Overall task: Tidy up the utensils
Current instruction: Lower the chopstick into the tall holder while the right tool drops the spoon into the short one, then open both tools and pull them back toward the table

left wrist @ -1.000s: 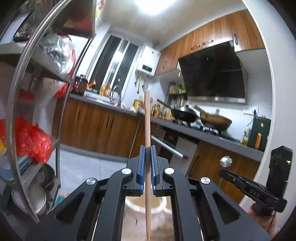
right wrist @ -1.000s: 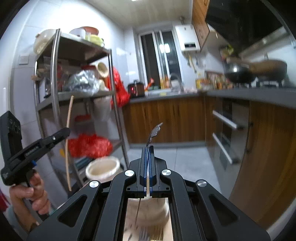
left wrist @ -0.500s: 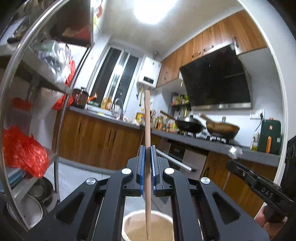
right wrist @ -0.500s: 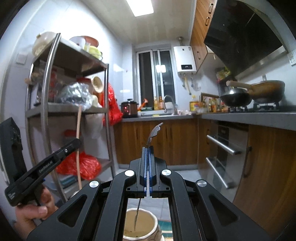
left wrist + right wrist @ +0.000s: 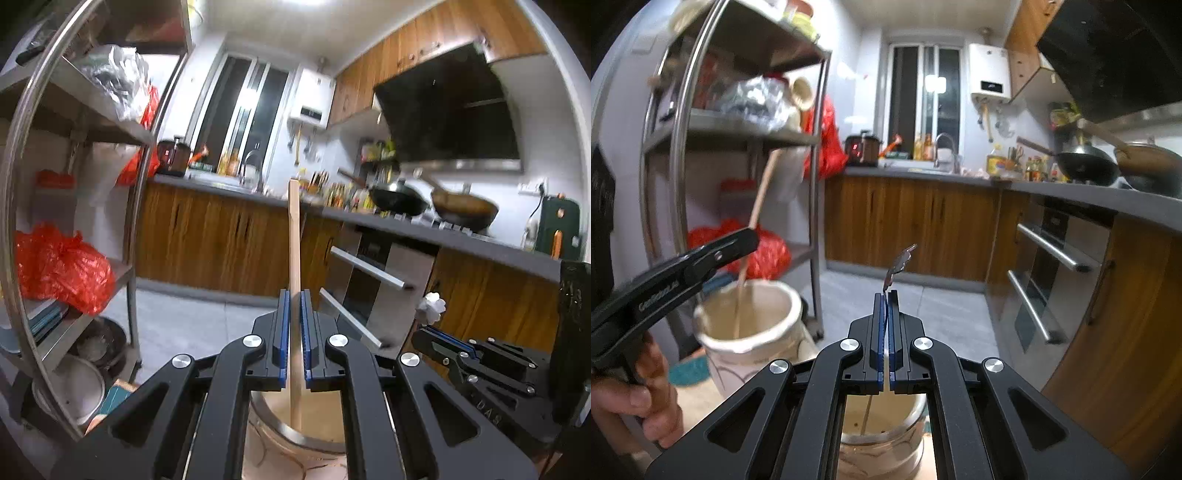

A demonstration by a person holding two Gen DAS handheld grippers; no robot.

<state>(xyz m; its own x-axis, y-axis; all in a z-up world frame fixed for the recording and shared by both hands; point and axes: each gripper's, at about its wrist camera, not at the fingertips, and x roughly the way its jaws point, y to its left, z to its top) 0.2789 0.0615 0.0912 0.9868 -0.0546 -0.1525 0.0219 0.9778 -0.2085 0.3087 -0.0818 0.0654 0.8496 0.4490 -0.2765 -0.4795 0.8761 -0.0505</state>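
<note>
Kitchen floor, two ceramic jars: left gripper [image 5: 294,332] pinches wooden stick [image 5: 294,258] already dipping into jar [image 5: 750,325], right gripper [image 5: 886,332] clamps metal utensil [image 5: 899,264] over second jar [image 5: 882,435], neither released.

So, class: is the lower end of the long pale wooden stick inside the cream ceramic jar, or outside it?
Inside. The long pale wooden stick, clamped in the left gripper, passes below the cream ceramic jar rim.
</note>
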